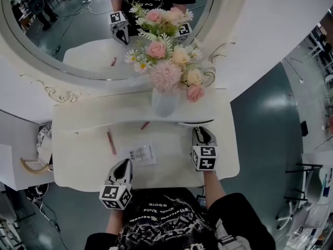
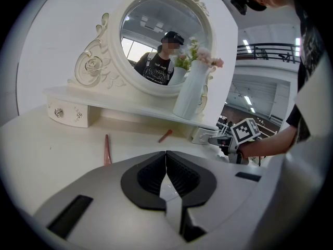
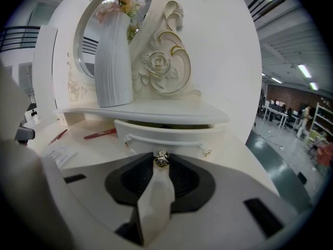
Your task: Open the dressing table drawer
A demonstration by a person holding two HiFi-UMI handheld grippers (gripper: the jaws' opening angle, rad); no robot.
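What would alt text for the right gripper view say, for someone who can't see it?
The right gripper has its jaws shut on the small metal knob of a white drawer, which stands slightly open under a shelf. A ribbed white vase stands on that shelf before an oval mirror.

A glossy grey-green floor (image 1: 263,113) spreads out to the right and catches pale light. Black metal-framed stands (image 1: 302,173) sit near its far edge. Long white ceiling strip lights (image 3: 304,71) hang above distant white work tables (image 3: 274,111). A dark balcony railing (image 2: 265,51) crosses higher up.
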